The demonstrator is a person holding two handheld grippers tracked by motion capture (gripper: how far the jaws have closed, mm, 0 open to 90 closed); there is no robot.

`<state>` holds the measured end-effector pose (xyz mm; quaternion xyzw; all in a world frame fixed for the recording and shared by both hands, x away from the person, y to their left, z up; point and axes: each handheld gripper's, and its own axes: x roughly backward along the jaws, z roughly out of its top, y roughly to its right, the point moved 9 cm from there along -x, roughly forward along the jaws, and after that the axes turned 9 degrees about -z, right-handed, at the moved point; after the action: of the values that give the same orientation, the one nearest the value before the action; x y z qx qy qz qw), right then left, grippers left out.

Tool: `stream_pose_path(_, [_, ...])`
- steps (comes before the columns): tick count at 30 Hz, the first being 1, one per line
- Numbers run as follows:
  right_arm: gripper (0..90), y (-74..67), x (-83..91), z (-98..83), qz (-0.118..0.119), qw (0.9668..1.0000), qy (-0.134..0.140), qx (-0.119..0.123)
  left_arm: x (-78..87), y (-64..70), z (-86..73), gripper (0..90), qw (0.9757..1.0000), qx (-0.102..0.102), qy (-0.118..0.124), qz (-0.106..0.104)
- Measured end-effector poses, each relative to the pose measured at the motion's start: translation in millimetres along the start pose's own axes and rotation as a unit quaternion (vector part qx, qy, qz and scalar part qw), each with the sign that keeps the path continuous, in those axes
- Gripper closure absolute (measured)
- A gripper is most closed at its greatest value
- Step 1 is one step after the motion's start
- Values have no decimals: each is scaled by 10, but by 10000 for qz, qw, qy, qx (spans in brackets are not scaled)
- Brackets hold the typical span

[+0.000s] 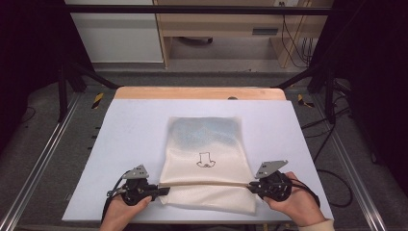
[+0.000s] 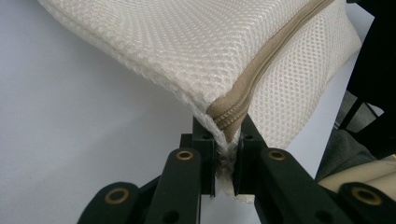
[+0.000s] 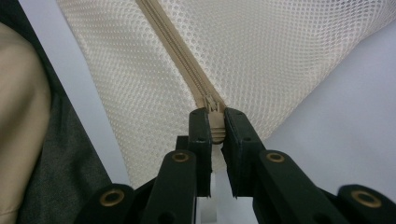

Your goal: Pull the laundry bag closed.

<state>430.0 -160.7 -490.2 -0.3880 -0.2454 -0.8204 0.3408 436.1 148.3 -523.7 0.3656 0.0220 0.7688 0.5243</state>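
Note:
A cream mesh bag [image 1: 204, 149] lies on the pale table [image 1: 134, 125], with something bluish showing through its far half and a small black drawing on it. A tan zipper [image 1: 207, 184] runs across its near part. My left gripper [image 1: 162, 191] is shut on the bag's left corner [image 2: 223, 128], where the zipper ends. My right gripper [image 1: 251, 186] is shut on the zipper pull [image 3: 214, 122] at the bag's right edge. The zipper is stretched straight between the two grippers. In both gripper views the mesh [image 3: 261, 51] rises above the black jaws.
The table's wooden far edge [image 1: 199, 93] borders a grey floor with metal rails [image 1: 43, 154] at both sides. Black stand legs and cables sit at the far left and right. A wooden cabinet [image 1: 226, 29] stands beyond the table.

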Motion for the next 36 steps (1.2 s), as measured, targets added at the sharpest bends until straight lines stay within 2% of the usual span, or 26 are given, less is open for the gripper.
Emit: stream_pose_path(36, [821,-7,-68,-125,64,9999,-70,-69,2,13,6,822,10000,-3,14,-12])
